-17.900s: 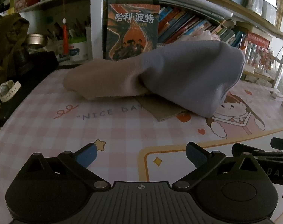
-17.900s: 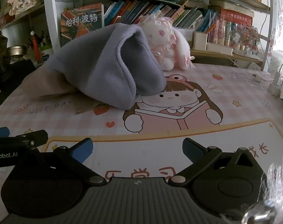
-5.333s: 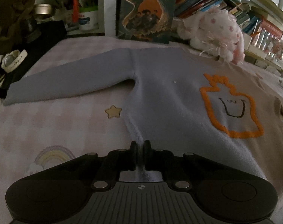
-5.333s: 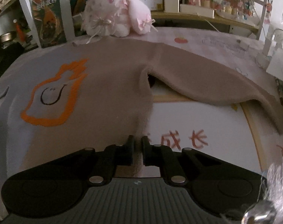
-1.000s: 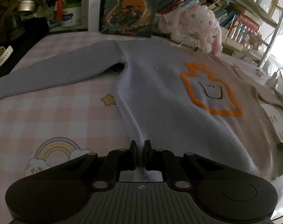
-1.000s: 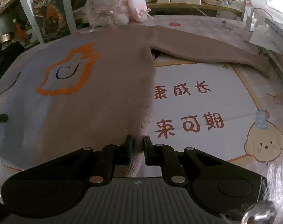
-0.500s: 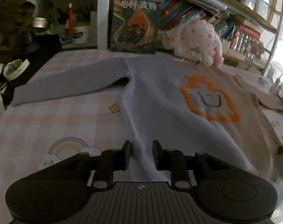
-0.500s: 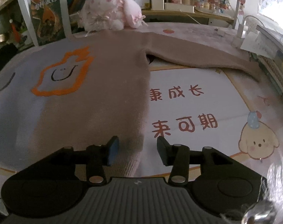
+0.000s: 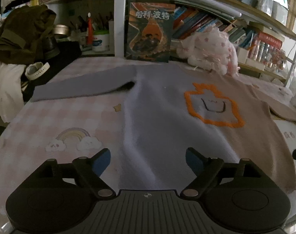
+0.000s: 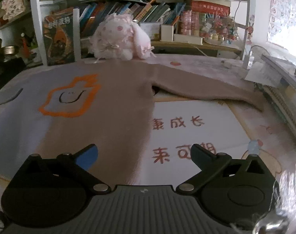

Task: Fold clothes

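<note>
A two-tone sweater [image 9: 167,117], lavender on its left half and tan on its right, lies spread flat on the table with an orange outlined figure [image 9: 212,105] on the chest. Its lavender sleeve [image 9: 83,85] stretches left. Its tan sleeve [image 10: 206,91] stretches right in the right wrist view. My left gripper [image 9: 148,159] is open and empty over the lavender hem corner. My right gripper [image 10: 144,156] is open and empty over the tan hem corner of the sweater [image 10: 118,107].
A pink cartoon table mat [image 9: 50,124] covers the table. A pink plush toy [image 10: 118,39] and an upright book [image 9: 150,33] stand behind the sweater by the bookshelf. Dark clothes and a watch [image 9: 35,70] lie at the far left. A cable and papers [image 10: 265,72] lie at the right edge.
Both grippers have let go of the sweater's hem corners, opened wide and lifted a little. The sweater now lies flat on the table.
</note>
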Demonstrator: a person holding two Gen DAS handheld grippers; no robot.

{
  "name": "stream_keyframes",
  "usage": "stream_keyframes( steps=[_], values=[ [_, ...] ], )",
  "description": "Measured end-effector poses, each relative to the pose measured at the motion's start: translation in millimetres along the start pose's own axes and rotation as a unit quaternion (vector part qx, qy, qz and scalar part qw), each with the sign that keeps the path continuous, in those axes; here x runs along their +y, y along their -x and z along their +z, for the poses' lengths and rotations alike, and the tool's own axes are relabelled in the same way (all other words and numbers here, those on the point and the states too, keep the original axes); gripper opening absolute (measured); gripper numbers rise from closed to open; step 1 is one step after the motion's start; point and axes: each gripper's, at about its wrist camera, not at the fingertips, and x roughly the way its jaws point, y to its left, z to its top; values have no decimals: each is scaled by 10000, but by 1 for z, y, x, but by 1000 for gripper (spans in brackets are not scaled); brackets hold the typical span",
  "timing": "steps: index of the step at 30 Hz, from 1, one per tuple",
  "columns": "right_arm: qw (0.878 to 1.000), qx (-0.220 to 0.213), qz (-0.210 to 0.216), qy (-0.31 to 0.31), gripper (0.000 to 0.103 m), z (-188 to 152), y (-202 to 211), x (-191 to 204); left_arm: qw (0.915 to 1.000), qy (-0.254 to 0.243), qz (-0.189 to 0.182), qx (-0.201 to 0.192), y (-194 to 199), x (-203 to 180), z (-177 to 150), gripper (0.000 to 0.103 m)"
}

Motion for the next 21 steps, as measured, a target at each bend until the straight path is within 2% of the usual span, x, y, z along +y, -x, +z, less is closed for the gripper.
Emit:
stream_keyframes(
  steps=[12, 21],
  values=[
    [9998, 4, 40, -173, 103, -24, 16, -4, 9996, -226, 179, -69, 23, -23, -23, 92],
    [9996, -44, -128, -240, 103, -25, 21, 7, 9987, -500, -46, -88, 16, -18, -22, 92]
  ],
)
